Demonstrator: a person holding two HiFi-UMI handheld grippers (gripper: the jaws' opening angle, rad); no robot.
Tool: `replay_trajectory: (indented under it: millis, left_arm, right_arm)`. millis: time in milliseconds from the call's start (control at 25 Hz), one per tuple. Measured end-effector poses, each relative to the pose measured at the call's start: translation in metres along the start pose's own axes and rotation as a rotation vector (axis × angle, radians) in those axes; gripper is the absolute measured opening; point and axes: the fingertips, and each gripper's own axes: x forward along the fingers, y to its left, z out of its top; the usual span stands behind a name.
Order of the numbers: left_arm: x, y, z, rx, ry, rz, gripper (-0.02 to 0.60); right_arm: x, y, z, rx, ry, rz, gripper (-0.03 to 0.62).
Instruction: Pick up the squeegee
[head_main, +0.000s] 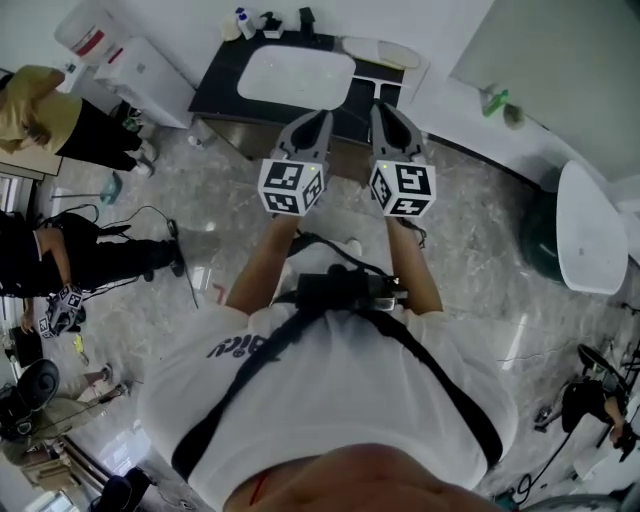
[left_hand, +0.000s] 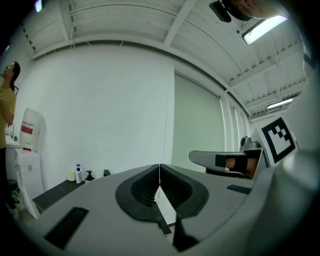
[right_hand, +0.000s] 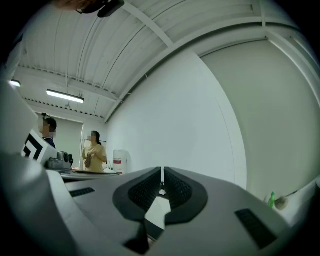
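I cannot pick out a squeegee in any view. In the head view both grippers are held out level, side by side, towards a dark vanity counter (head_main: 215, 85) with a white sink (head_main: 296, 77). My left gripper (head_main: 320, 117) is shut, and in its own view the jaws (left_hand: 159, 172) meet with nothing between them. My right gripper (head_main: 380, 108) is shut and empty too, its jaws (right_hand: 162, 177) closed against a bare white wall. Both tips hang at the counter's front edge, over the marble floor.
Pump bottles (head_main: 245, 22) (left_hand: 78, 174) stand at the back of the counter. A green spray bottle (head_main: 495, 100) (right_hand: 271, 199) sits on a white ledge to the right. A water dispenser (left_hand: 28, 131) and a person in a yellow top (head_main: 40, 105) are at the left. A white fixture (head_main: 590, 228) stands at the right.
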Motion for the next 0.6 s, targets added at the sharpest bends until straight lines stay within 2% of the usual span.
replay_trajectory:
  millis: [240,600]
  left_arm:
    - [0.042,0.025,-0.006,-0.016,0.018,-0.013,0.012]
    - [0.126,0.097,-0.009,-0.041,0.035,-0.113,0.012]
  right_arm:
    - [0.036,-0.01,-0.016,-0.002,0.036,0.01,0.008]
    - [0.134,-0.04,-0.023,-0.03,0.066,-0.098,0.008]
